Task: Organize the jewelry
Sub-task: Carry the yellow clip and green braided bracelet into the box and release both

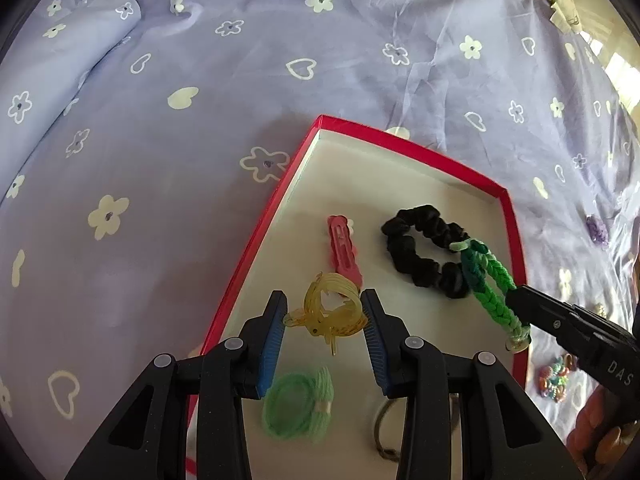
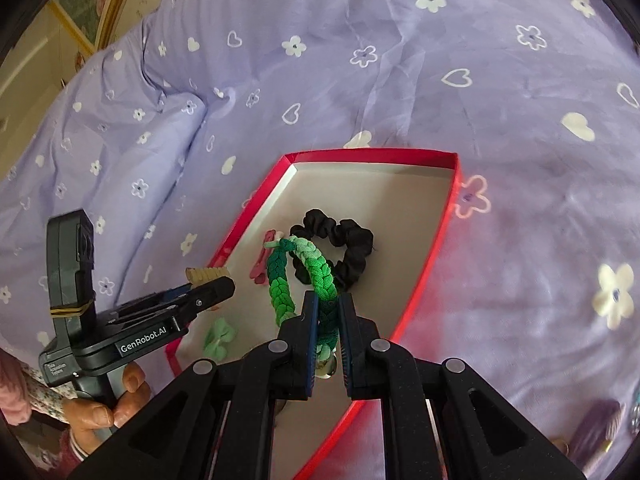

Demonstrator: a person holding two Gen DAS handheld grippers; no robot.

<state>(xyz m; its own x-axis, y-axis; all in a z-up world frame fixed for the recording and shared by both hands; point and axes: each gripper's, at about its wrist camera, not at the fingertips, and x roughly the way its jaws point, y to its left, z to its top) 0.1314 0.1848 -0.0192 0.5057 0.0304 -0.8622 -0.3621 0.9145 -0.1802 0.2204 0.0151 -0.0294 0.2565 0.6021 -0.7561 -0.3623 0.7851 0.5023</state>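
Left wrist view shows the left hand-held gripper part open around a yellow translucent hair claw, its blue pads touching the claw's sides, so it appears to be held just above the white floor of the red-rimmed box. That box lies on a lilac bedsheet printed with flowers and hearts. The right hand-held gripper is closed tight on a green braided band, whose free loop hangs forward over a black scrunchie resting in the box. A pink hair clip, a pale green thread-like hair tie and a thin dark ring also lie on the box floor. Judging by looks, the claw is light, stiff and probably brittle, with thin teeth that could snap or slide on smooth plastic; its broad curved back seems the safest place to pinch. The braided band is soft and limp, so it will droop and swing from wherever it is pinched, and a hold near the middle would keep it from trailing. The scrunchie is squashy and forgiving almost anywhere. More small colourful pieces sit on the sheet outside the box.
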